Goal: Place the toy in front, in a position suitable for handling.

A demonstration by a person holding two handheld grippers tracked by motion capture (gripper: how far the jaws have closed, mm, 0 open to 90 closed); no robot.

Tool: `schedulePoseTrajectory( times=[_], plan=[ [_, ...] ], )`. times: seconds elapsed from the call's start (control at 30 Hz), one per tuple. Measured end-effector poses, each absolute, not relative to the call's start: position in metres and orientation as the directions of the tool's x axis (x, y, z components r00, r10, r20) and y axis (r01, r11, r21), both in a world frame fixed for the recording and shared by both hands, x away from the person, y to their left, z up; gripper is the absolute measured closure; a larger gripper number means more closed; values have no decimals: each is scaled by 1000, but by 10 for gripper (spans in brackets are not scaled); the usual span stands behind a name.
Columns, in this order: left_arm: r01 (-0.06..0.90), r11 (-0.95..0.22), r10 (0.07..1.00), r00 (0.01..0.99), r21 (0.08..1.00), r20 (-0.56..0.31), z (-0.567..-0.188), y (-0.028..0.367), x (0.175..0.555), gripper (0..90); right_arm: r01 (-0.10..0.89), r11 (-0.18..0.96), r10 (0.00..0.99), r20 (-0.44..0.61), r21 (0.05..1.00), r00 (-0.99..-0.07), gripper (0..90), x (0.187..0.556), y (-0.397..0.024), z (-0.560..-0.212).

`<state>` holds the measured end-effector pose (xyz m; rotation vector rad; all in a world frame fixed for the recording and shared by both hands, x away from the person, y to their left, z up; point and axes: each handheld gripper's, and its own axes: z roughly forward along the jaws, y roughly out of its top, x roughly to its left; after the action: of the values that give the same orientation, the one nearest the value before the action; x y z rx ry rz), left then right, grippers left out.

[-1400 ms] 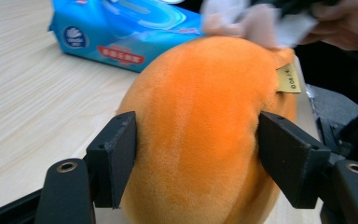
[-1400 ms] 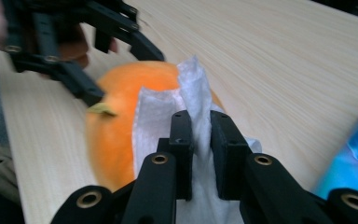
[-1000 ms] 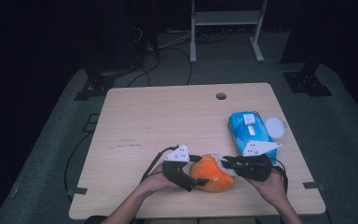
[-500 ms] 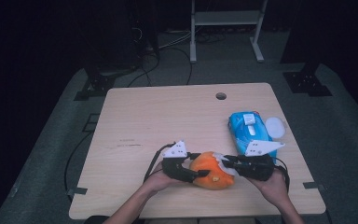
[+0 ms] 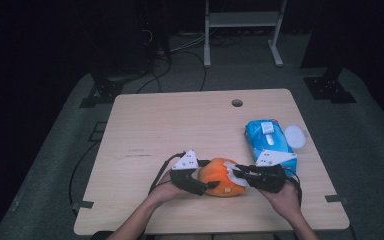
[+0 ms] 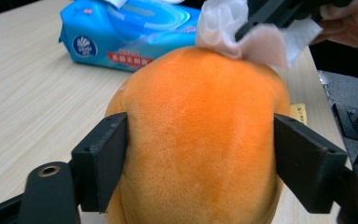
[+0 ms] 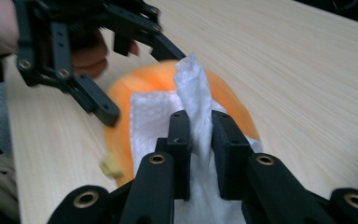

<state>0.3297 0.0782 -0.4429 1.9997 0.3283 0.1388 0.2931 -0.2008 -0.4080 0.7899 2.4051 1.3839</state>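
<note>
An orange plush toy (image 5: 221, 180) lies near the table's front edge. My left gripper (image 5: 207, 176) has its jaws on either side of it, and both pads (image 6: 105, 154) dent the plush (image 6: 200, 121). These jaws have just been opening, with the toy still between them. From the right, my right gripper (image 5: 237, 175) is shut on a white wipe (image 7: 193, 88) that drapes over the top of the toy (image 7: 154, 79). The wipe (image 6: 228, 32) bunches up on the toy's far end.
A blue pack of wet wipes (image 5: 269, 139) lies just beyond my right hand, with a white round lid (image 5: 294, 135) beside it. A small yellow tag (image 7: 109, 167) sticks out of the toy. The table (image 5: 180, 125) has a cable hole (image 5: 237, 103) at the back.
The left gripper's jaws stood wider around the toy a second ago and now rest against its sides. The toy and both hands have shifted slightly away from the front edge.
</note>
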Motion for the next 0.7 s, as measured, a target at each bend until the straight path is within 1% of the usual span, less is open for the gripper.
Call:
schedulePoseTrajectory(
  times=[0.17, 0.23, 0.37, 0.47, 0.5, 0.57, 0.67, 0.7],
  plan=[
    [240, -387, 311, 943, 890, -119, -448, 90, 337, 233, 404, 410, 635, 62, 817, -770, 772, 299, -218, -420],
    [257, -377, 314, 939, 890, -138, -449, 91, 338, 231, 414, 385, 627, 96, 825, -773, 772, 297, -220, -420],
    [250, -378, 316, 940, 891, -130, -449, 87, 337, 228, 353, 344, 558, 113, 870, -822, 772, 289, -207, -406],
    [257, -381, 317, 939, 888, -136, -450, 88, 337, 225, 313, 399, 541, 54, 862, -839, 766, 284, -194, -405],
    [257, -379, 316, 939, 889, -136, -450, 89, 337, 225, 317, 402, 541, 56, 859, -839, 767, 284, -193, -407],
    [255, -382, 316, 939, 888, -133, -450, 88, 336, 225, 342, 390, 549, 82, 855, -832, 768, 288, -198, -409],
    [252, -381, 311, 941, 889, -133, -450, 88, 336, 224, 391, 402, 610, 76, 828, -789, 769, 295, -207, -416],
    [251, -382, 305, 943, 890, -135, -450, 88, 335, 224, 413, 393, 624, 92, 821, -776, 769, 298, -211, -419]
  ],
)
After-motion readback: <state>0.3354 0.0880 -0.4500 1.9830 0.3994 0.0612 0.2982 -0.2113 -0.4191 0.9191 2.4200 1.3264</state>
